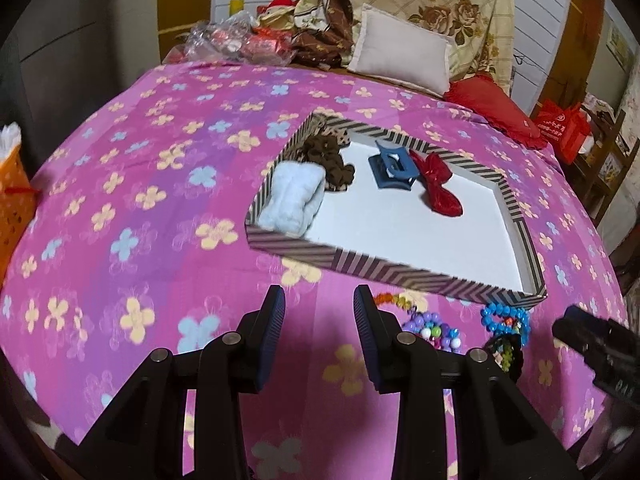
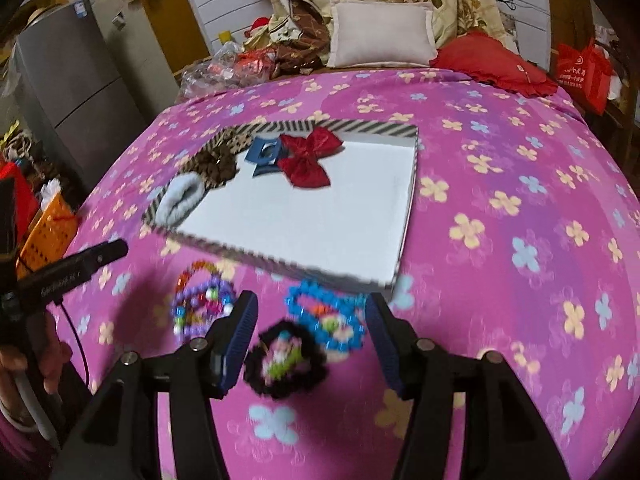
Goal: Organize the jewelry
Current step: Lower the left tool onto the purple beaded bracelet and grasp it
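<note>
Right gripper (image 2: 310, 332): jaws parted with nothing clamped, their blue ribbed pads either side of a black fuzzy hair tie (image 2: 286, 364) with a green and pink centre, which lies on the bed; whether the pads touch it cannot be told, as this part of the right wrist view is blurred. Just beyond the hair tie lies a blue bead bracelet (image 2: 326, 314), and to its left a purple multicoloured bead bracelet (image 2: 202, 306) with an orange beaded piece at its far edge. Left gripper (image 1: 320, 308): jaws released and empty above the pink flowered bedspread (image 1: 140, 184), tilted downward toward it. Beyond the loose pieces sits a shallow striped tray (image 1: 384, 270) with a white floor, holding a pale blue fluffy scrunchie (image 1: 292, 202) at its near left corner, a brown scrunchie (image 1: 330, 160) behind that, a blue claw clip (image 1: 392, 170) and a red bow (image 1: 438, 186). In the left wrist view the black hair tie is partly covered by the left gripper's own frame, and the right gripper shows only as a dark blurred shape at the right edge. In the right wrist view a hand (image 2: 24, 364) grips the left gripper's handle at the left edge.
</note>
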